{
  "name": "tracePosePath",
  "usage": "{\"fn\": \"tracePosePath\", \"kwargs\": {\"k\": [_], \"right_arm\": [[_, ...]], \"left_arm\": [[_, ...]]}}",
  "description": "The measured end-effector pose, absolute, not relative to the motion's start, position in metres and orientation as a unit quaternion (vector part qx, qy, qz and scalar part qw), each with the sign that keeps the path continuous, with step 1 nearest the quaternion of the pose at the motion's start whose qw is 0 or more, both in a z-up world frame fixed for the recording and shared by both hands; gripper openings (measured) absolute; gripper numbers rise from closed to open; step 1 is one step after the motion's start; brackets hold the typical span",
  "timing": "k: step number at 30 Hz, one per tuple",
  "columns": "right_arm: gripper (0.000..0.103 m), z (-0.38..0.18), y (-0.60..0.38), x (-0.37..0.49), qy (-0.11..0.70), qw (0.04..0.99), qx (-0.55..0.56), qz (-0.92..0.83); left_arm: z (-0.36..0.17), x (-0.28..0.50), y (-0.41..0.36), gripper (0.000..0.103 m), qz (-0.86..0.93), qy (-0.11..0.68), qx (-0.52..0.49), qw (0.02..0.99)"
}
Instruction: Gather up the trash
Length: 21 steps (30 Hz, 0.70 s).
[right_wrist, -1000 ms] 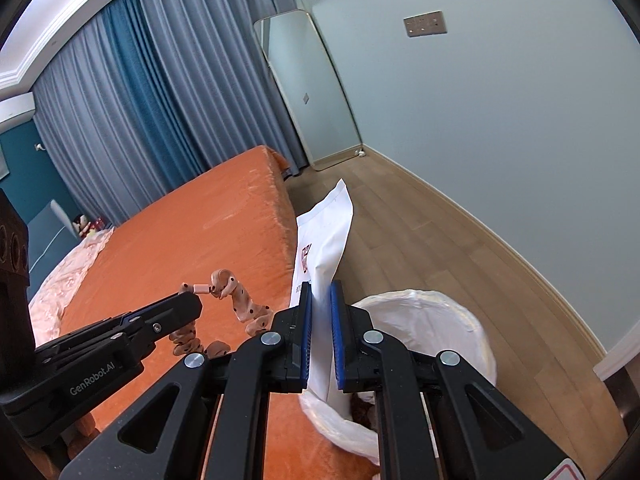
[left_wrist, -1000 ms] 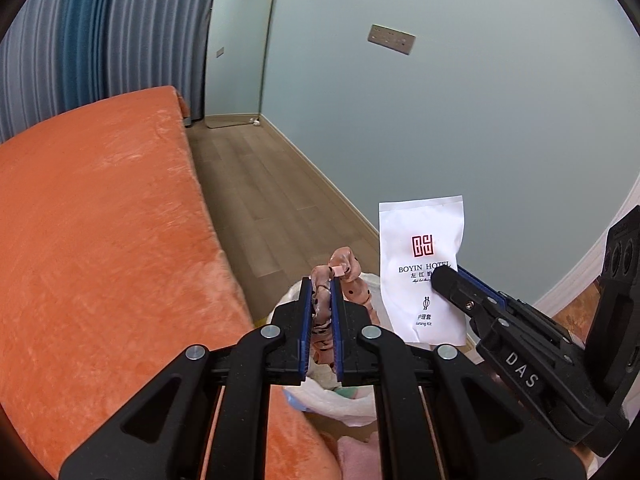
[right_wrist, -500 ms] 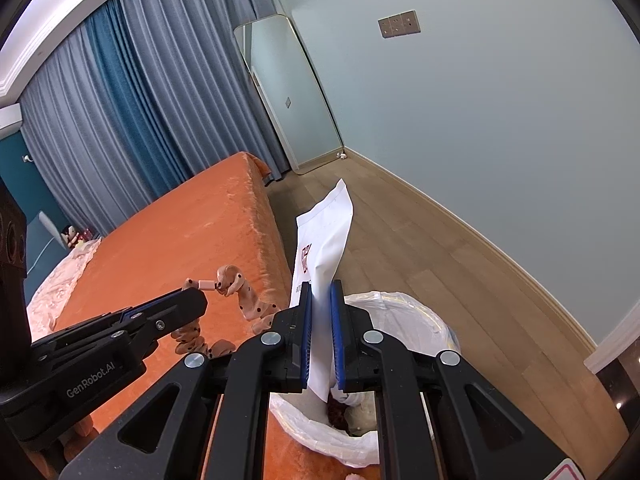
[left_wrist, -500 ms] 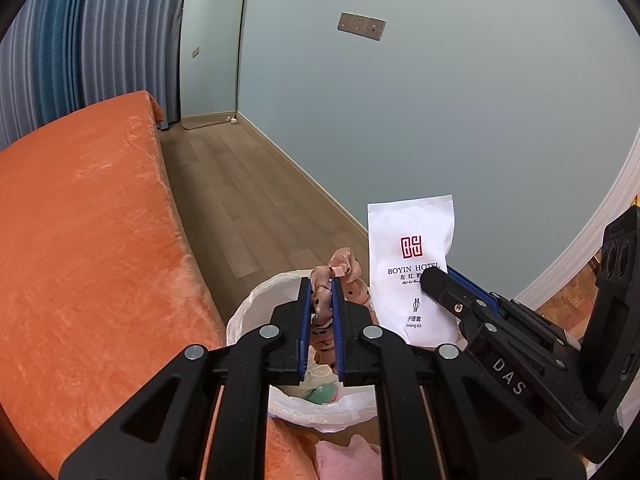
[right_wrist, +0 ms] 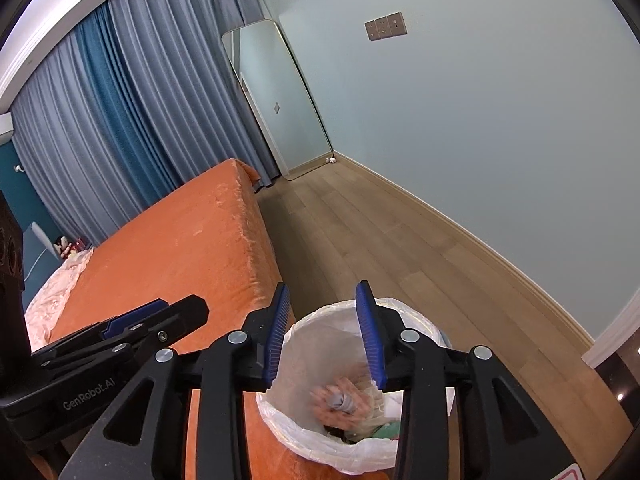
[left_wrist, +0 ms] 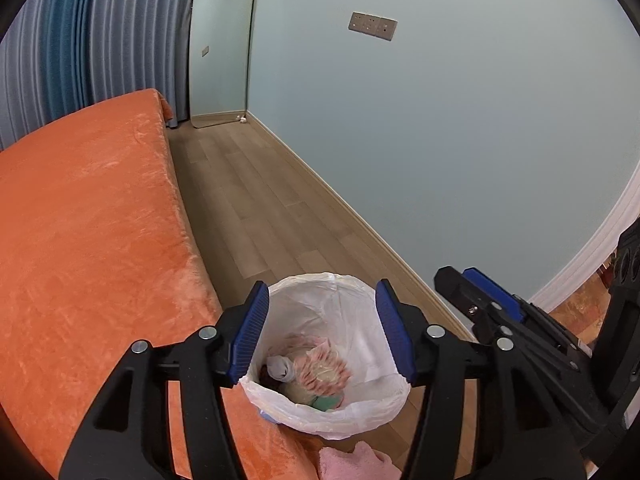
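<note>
Both released since half a second ago: left gripper (left_wrist: 322,334) and right gripper (right_wrist: 326,334) now spread wide, formerly clamped. Pink dotted jointed figure (left_wrist: 320,370) and white printed sachet (left_wrist: 376,360) now inside white-lined bin (left_wrist: 304,284), at 6 o'clock.

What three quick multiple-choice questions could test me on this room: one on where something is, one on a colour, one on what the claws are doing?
1. Where does the lined trash bin stand?
A. on the bed
B. on the floor beside the bed
C. against the mirror

2. What colour is the bed cover?
A. orange
B. white
C. green

3. How are the left claw and right claw set?
A. both shut on trash
B. one open, one shut
C. both open and empty

Answers: 1 B, the bin sits on the wooden floor against the bed's edge. 2 A, the plush cover is orange. 3 C, both claws' blue pads stand wide apart above the bin, nothing between them.
</note>
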State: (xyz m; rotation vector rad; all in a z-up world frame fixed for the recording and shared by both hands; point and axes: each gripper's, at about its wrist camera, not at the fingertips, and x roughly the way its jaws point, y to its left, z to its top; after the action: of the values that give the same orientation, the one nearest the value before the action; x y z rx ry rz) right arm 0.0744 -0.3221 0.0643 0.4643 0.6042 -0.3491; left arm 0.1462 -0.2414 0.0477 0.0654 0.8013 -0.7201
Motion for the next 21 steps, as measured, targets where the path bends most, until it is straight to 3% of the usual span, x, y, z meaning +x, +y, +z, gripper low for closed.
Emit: {"fn": "tracePosePath", "kwargs": {"k": [9,21], "right_arm": [[0.04,0.067,-0.317,0.078,0.298,0.914,0.218,-0.169],[0.06,0.077,-0.293,0.056,0.332,0.901,0.198,-0.196]], "left_arm": [[0.05,0.143,-0.225,0.054,-0.323,0.377,0.032,0.868],[0.057,0.126,-0.172,0.071,-0.252,0.375,0.023,0.892]]}}
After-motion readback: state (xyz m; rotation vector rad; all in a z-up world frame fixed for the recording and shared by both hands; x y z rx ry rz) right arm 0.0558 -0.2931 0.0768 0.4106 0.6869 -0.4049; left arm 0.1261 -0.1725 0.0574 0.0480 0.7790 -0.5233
